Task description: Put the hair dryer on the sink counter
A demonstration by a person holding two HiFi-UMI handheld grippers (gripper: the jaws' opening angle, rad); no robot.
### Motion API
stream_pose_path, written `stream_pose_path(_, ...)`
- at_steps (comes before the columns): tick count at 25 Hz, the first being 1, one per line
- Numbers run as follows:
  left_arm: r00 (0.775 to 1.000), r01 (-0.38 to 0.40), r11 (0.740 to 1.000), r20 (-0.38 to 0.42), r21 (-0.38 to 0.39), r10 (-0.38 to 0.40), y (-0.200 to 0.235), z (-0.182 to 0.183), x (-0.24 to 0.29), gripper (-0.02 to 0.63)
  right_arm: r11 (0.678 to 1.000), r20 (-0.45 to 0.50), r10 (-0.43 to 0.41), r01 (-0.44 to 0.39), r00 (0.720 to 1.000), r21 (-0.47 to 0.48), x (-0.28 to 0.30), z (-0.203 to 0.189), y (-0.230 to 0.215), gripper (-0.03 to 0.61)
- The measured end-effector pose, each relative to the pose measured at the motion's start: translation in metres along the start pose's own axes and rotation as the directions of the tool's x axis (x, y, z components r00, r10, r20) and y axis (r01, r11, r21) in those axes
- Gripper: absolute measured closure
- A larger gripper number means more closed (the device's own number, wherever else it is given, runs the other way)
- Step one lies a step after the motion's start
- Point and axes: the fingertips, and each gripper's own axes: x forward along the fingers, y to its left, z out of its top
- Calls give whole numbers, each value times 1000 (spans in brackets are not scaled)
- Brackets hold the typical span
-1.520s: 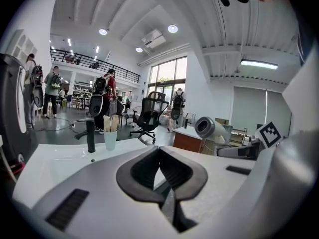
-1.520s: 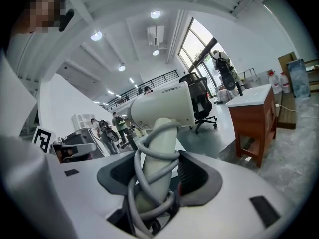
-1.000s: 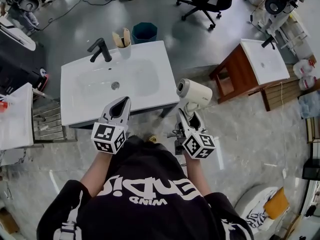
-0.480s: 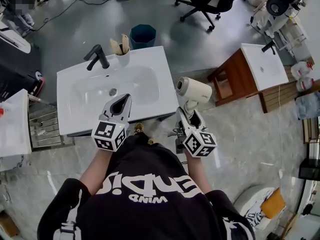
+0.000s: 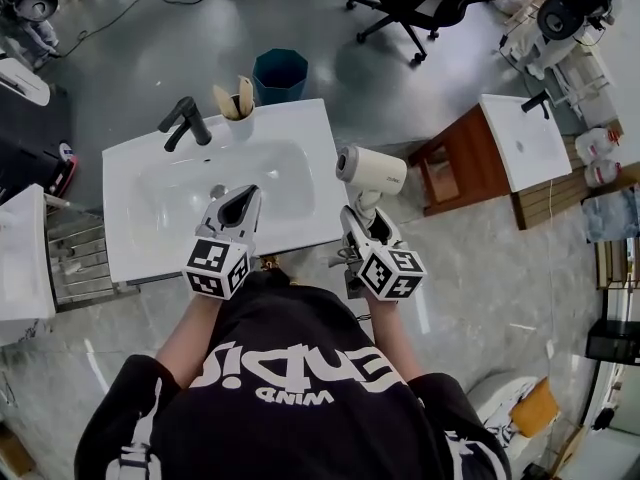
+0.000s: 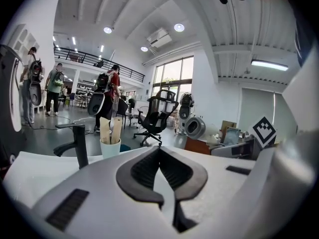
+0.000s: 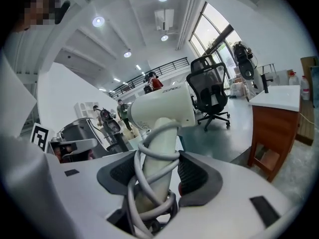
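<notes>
The white hair dryer stands upright with its cord wound round the handle. My right gripper is shut on that handle, holding the dryer in the air just past the right edge of the white sink counter. My left gripper hovers over the counter's front part, jaws shut with nothing between them. Behind it, the left gripper view shows the black faucet and a white cup with wooden pieces.
On the counter's back edge stand the black faucet and the cup. A blue bin sits on the floor behind. A wooden stand with a second sink is to the right; a white counter is to the left.
The hair dryer and my right gripper have moved left, closer to the sink counter's right edge. The left gripper stays over the counter's front.
</notes>
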Motion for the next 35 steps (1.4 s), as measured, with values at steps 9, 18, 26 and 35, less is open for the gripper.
stream_pose_path(9,1000,-4,1000,-17,-12,4,15,0,20,604,999,-94,29,-33,995,-39,62,2,-4,325)
stream_pose_path(18,999,-12,1000,-31,-27,11,33,0,35,604,995,-188,41,-57,981,-80,124,-9,-11,325)
stream_pose_path(26,999,-14,1000,-50,-28,13,46,-3,49,604,991,-282,40,-74,959,-111,168,-28,-27,325)
stream_pose_path(35,996,-36,999,-77,-38,33,59,-10,58,604,985,-393,27,-92,919,-149,207,-48,-43,325)
